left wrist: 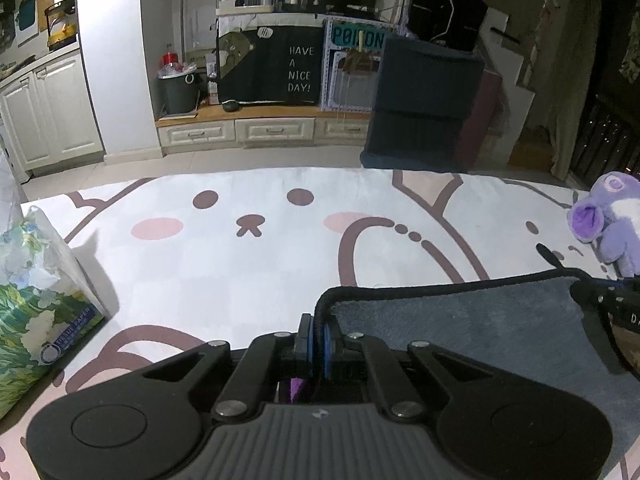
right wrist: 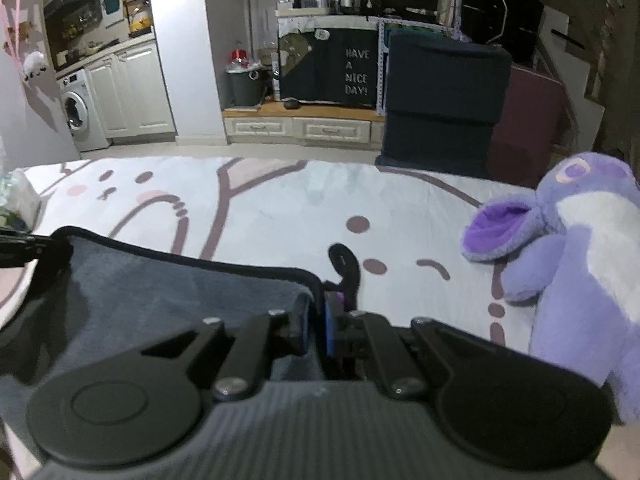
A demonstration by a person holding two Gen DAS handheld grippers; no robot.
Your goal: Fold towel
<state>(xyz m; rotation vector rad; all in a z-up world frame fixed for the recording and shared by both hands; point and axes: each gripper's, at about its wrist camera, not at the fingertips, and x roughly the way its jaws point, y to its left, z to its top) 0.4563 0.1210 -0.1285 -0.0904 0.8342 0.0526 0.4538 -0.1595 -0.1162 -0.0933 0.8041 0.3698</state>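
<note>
A grey towel (left wrist: 460, 320) with a black hem is held up over the white cartoon-print table cover (left wrist: 240, 264). My left gripper (left wrist: 319, 334) is shut on the towel's left corner. My right gripper (right wrist: 318, 330) is shut on the towel's right corner; the towel (right wrist: 168, 292) stretches to the left between the two. The right gripper also shows at the right edge of the left wrist view (left wrist: 608, 300), and the left gripper at the left edge of the right wrist view (right wrist: 24, 248). The towel's lower part is hidden behind the gripper bodies.
A tissue pack (left wrist: 36, 292) with a floral print lies at the left. A purple plush toy (right wrist: 568, 264) sits at the right, close to my right gripper. A dark chair (left wrist: 424, 108) stands beyond the table's far edge.
</note>
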